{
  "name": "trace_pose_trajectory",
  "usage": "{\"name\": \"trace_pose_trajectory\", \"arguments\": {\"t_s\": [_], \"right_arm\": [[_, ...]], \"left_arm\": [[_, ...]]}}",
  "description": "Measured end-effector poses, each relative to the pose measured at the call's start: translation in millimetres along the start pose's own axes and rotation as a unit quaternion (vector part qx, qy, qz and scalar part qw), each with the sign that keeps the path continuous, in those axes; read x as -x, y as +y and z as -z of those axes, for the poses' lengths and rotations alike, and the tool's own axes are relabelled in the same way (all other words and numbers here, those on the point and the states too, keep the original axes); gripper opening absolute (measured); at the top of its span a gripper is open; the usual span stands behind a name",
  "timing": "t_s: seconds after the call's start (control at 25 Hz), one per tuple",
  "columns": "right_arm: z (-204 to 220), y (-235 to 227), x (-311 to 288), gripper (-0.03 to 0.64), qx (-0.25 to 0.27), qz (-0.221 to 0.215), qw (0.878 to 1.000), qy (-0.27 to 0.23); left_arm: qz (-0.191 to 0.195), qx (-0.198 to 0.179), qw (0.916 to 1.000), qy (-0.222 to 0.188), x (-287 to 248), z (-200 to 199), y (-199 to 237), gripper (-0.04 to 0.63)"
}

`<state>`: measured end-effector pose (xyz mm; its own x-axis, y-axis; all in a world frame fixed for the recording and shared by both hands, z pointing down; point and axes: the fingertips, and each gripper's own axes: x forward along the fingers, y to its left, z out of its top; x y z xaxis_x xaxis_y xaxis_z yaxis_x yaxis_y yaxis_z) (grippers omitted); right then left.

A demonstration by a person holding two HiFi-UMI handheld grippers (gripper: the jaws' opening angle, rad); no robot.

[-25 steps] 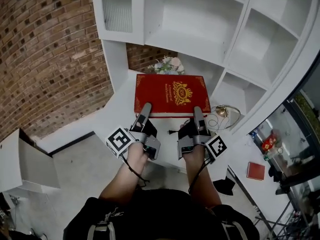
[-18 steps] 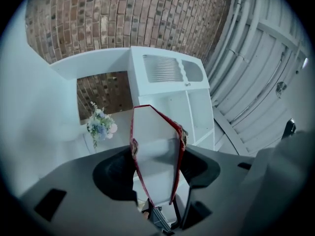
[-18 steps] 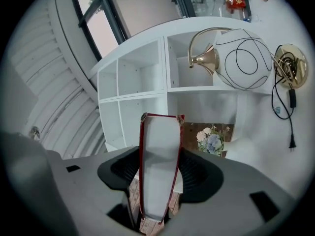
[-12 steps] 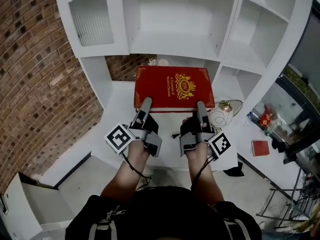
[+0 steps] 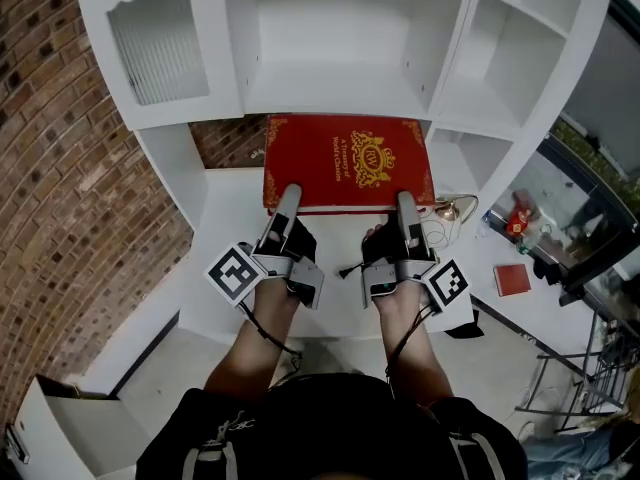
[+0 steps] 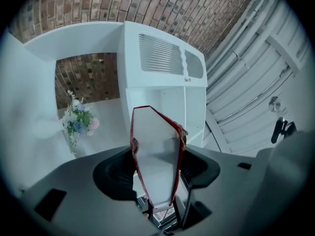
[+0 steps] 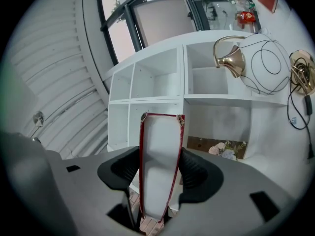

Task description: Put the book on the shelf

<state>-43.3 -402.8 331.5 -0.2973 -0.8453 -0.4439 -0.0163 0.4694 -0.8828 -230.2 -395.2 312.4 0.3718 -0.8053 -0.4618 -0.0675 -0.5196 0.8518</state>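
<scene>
White shelf point(image 5: 340, 93), rectangular red gilt book point(image 5: 345, 158)

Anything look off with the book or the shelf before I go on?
Nothing stands out. The book sits level, with the left gripper and right gripper each clamped on its near edge, and the shelf ahead looks undamaged.

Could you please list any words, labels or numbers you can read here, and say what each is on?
No text is clear enough to quote.
Cover of the red book: gold lettering beside a gold crest, too small to read.
The marker cubes: black-and-white square patterns, no letters or numbers.
</scene>
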Motion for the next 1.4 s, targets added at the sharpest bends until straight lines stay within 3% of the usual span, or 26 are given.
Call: {"name": "trace_pose_trajectory", "arguments": {"t_s": [0.56, 0.8, 1.0, 1.16, 1.4], "right_arm": [[-24.3, 7.7, -60.3, 0.262, 0.007, -0.022, 1.000, -0.012], [-25.9, -8.5, -80.3, 0.262, 0.001, -0.003, 1.000, -0.014], [-29.3, -25.5, -101.2, 0.264, 0.013, 0.003, 1.000, -0.010], [-31.6, -31.3, -120.3, 0.265, 0.024, 0.003, 1.000, -0.004], [-37.3, -36.4, -136.2, 0.280, 0.050, 0.017, 0.999, -0.004]], "left_arm": [[0.033, -0.022, 0.9992, -0.006, -62.4, -21.7, -5.1, 0.267], [0.021, -0.032, 0.9993, -0.005, -80.5, -32.1, 9.8, 0.270], [-0.019, -0.049, 0.9986, -0.001, -90.2, -43.6, 40.9, 0.272], [-0.011, -0.049, 0.9988, -0.002, -108.0, -53.2, 45.6, 0.275], [-0.024, -0.082, 0.9964, 0.004, -120.2, -59.7, 53.5, 0.284]]}}
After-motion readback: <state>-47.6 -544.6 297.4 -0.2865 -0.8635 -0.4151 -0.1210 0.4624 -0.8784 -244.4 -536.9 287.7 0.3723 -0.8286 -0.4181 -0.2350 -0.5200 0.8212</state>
